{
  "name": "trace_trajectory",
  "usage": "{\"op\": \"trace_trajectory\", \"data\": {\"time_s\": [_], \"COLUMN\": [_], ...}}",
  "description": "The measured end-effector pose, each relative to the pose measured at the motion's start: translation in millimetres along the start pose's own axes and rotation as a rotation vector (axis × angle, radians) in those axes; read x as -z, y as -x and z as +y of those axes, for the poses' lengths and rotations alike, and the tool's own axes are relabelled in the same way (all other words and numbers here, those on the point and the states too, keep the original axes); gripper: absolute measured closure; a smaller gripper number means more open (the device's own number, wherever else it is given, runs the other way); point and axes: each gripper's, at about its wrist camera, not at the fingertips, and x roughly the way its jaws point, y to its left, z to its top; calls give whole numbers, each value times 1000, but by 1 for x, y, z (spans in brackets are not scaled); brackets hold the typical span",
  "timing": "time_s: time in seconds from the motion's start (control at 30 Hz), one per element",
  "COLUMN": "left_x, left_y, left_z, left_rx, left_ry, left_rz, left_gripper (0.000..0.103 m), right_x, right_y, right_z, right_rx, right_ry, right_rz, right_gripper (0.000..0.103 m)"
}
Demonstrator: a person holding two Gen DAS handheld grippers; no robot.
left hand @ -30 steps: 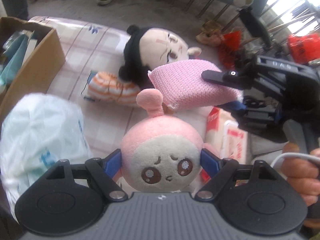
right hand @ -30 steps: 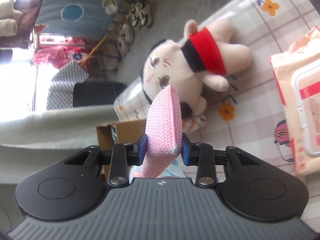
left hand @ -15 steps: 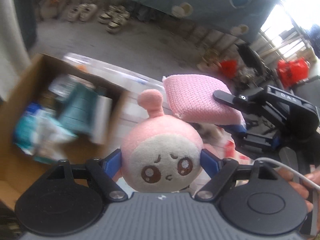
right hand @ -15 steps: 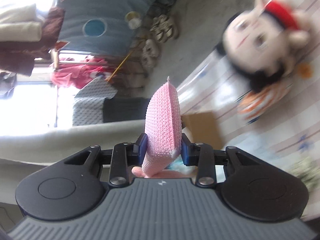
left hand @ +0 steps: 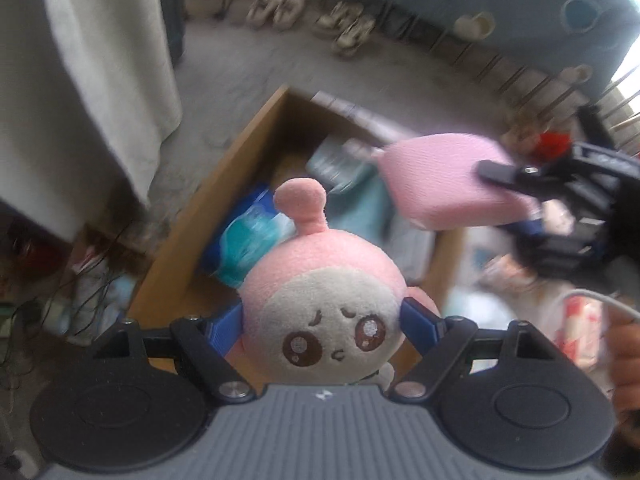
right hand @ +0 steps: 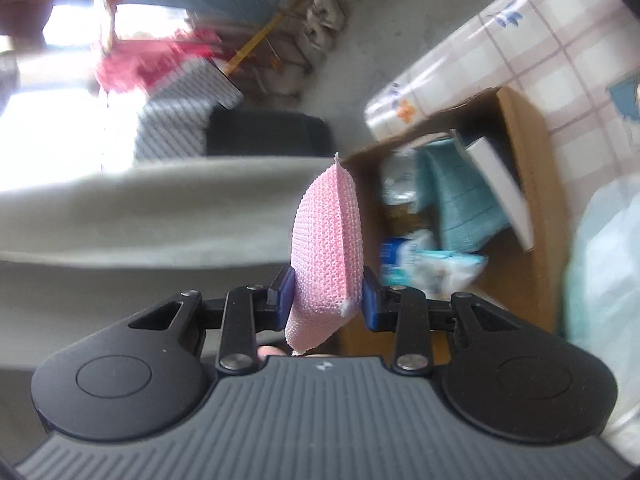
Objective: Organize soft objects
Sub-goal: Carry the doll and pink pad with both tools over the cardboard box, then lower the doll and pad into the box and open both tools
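Pink plush: we count 1 round pink doll head (left hand: 324, 300) with a cream face, 2 brown eyes and 1 stalk on top; it sits above the open box.
Left gripper (left hand: 322, 322): we see its 2 blue pads pressed against the sides of the doll head, jaws spread wide around it.
Pink sponge (right hand: 328, 248): we count 1 knitted pink pad, held edge-on and upright in the right wrist view.
Right gripper (right hand: 326, 298): its 2 blue pads are squeezed onto the lower part of the sponge, jaws narrow.
Cardboard box (left hand: 188, 236): we count 1, open at the top, resting on a checked tablecloth (right hand: 560, 60); inside lie teal cloth (right hand: 460, 200) and blue-and-white packets (right hand: 424, 264), too blurred for us to count.
Left view only: we see the doll's face, the right gripper (left hand: 516, 196) from the side holding the sponge (left hand: 444, 184) flat over the box's far corner, a white curtain (left hand: 100, 68), and fingers (left hand: 626, 352) at the right edge.
Right view only: we see a pale plastic bag (right hand: 604, 264) beside the box and a grey ledge at left.
Shoes (left hand: 276, 10): several pairs on the floor in both views, blurred.
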Motion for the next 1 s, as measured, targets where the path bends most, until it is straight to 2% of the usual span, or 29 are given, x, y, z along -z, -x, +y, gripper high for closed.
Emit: {"op": "trace_trajectory", "data": {"time_s": [0.1,0.2,0.3,0.53,0.6,0.67,0.83,0.9,1.0], "left_x": [5,10,17,19,18,18,18,18,17], "left_y": [-28,-49,-55,-73,-78,-81,-88,-89,-88], "left_z": [12,22,34,47,49,51,54,55,57], "left_rx": [-12,-8,-11,-52,-62,-67,-68,-68,-68], "left_ry": [-11,-35,-51,-67,-79,-82,-85,-85,-88], "left_rz": [64,104,129,144,149,154,169,173,174], "left_gripper": [19,19,19,19,19,19,19,19,19], "right_x": [-4,-3,7,32,39,42,51,48,40], "right_y": [-13,-32,-55,-133,-149,-156,-148,-142,-124], "right_z": [0,3,6,-2,-3,-3,6,10,20], "right_rx": [144,253,308,387,444,467,558,594,583], "right_ry": [159,297,427,655,744,807,939,961,953], "right_rz": [94,241,381,611,632,644,569,528,446], "right_gripper": [71,71,71,69,66,57,43,42,48]}}
